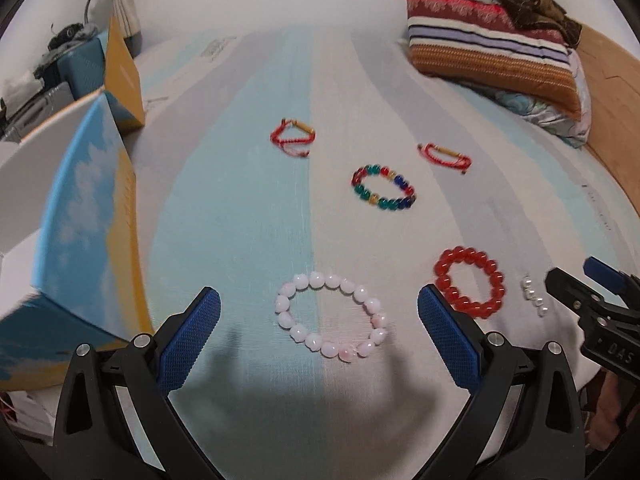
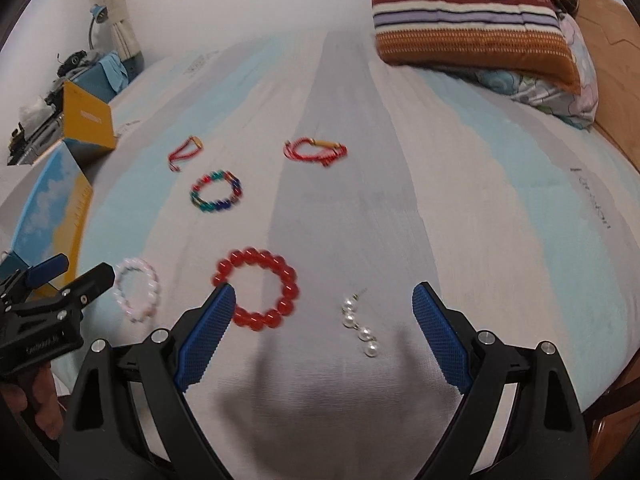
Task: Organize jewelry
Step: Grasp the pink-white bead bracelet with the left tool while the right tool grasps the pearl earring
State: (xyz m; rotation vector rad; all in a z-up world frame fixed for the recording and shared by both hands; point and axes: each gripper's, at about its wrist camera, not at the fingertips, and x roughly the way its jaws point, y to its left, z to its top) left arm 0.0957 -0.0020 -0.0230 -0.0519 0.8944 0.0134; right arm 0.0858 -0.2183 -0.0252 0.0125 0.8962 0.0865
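Letters reading "DAS" showed on the right claw [image 1: 576,280]; print on the striped bed sheet [image 2: 480,200] was too blurred to read. Both claws hung open and empty, the left claw [image 1: 319,316] over a pale pink bead bracelet [image 1: 332,316], the right over a pearl earring [image 2: 360,326] beside a red bead bracelet [image 2: 256,288].

The left gripper [image 1: 319,304] hangs above the bed sheet [image 1: 248,200] with its blue-padded fingers [image 1: 192,340] spread wide and nothing between them. The right gripper [image 2: 323,300] hangs above the same sheet, just beside the left one on its right, its blue-padded fingers [image 2: 208,332] equally wide apart and empty. A bare hand [image 2: 38,404] grips the left gripper's handle from below, and part of another hand [image 1: 608,412] shows under the right gripper.
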